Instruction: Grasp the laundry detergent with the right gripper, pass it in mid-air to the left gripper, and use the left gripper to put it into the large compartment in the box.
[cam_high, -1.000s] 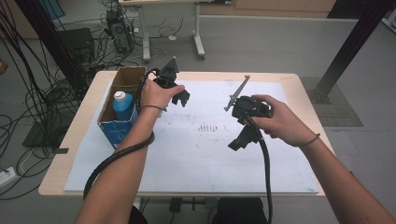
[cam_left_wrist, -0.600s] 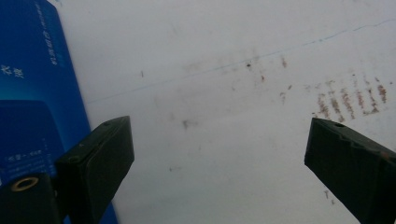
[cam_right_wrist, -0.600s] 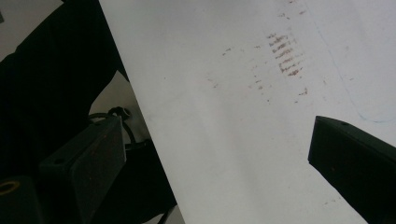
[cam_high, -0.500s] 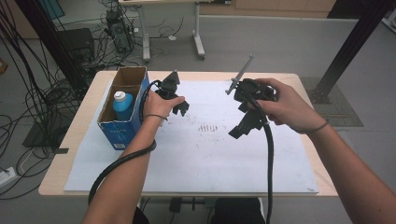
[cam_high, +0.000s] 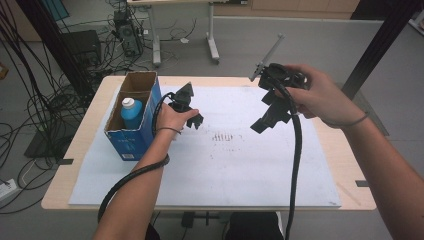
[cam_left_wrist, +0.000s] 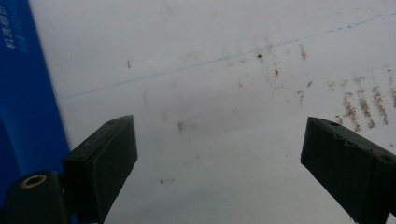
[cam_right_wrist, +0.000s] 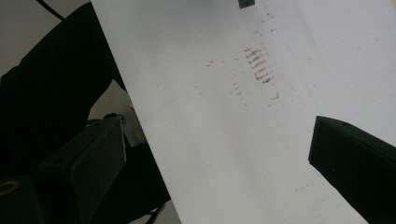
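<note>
My left gripper (cam_high: 192, 117) is held low over the white sheet (cam_high: 240, 170), just right of a blue cardboard box (cam_high: 131, 142). In the left gripper view its jaws (cam_left_wrist: 219, 126) stand wide open over bare sheet, with the box's blue side (cam_left_wrist: 28, 93) at the left. My right gripper (cam_high: 270, 120) is held up above the sheet's far right part, jaws pointing down and toward me. In the right gripper view it is open (cam_right_wrist: 217, 123) with nothing between the jaws. A blue bottle with a white cap (cam_high: 131, 111) stands inside the box.
Brown scuff marks (cam_high: 225, 137) lie on the middle of the sheet, and show as scuff marks (cam_left_wrist: 364, 105) and scuff marks (cam_right_wrist: 259, 65) in the gripper views. The wooden table (cam_high: 345, 175) borders the sheet. Cables (cam_high: 30, 125) and another desk's legs (cam_high: 212, 47) stand beyond it.
My right gripper has risen and moved toward the far right of the table. My left gripper has shifted slightly nearer, staying beside the box.
</note>
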